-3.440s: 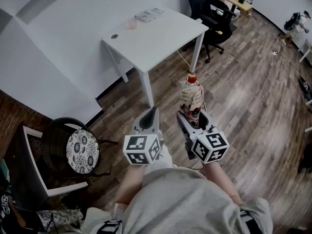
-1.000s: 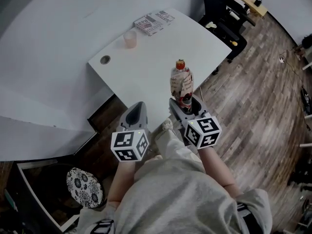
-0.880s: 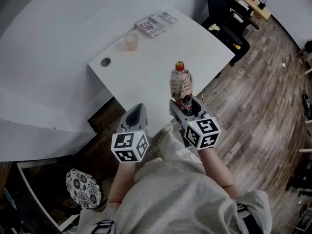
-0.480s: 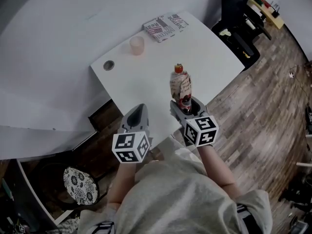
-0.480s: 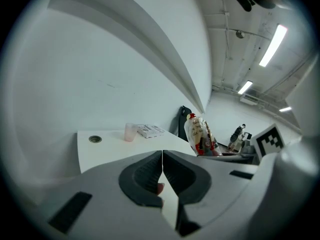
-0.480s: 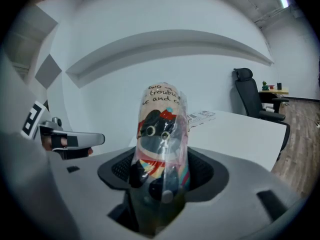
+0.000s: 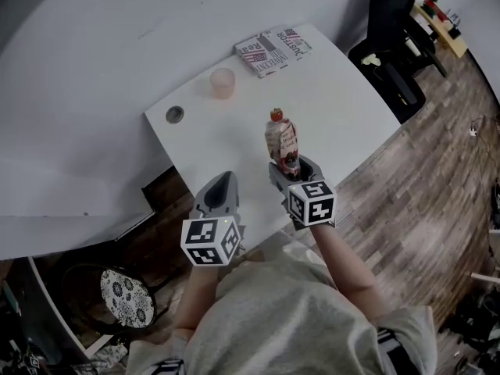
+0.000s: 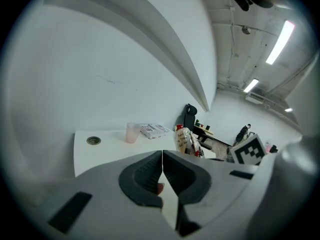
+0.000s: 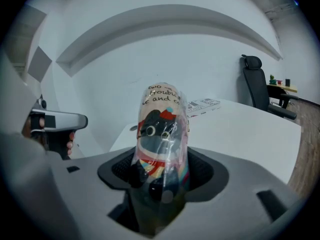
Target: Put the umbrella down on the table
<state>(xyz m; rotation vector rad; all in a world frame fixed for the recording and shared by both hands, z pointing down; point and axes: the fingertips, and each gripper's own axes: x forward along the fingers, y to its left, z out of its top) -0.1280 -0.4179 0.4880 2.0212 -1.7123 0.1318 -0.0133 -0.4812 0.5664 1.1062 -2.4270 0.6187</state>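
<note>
The folded umbrella [image 7: 282, 141], a short roll of cartoon-printed fabric in a clear plastic sleeve with a red tip, stood upright in the right gripper [image 7: 294, 168], whose 2 jaws were clamped on its dark lower end. It hung over the white table [image 7: 351, 108], ahead and to the right of the left gripper [image 7: 222, 193], whose jaws were pressed together on nothing. Whether its base touched the tabletop was hard to tell; probably not yet. Beyond the right gripper stood a translucent pink cup [image 7: 223, 83] and a printed booklet [image 7: 273, 51], both well apart from it. Done well, the gripper would tip the umbrella onto its side low over bare tabletop before parting the jaws, so the round roll neither dropped nor rolled towards the edge.
</note>
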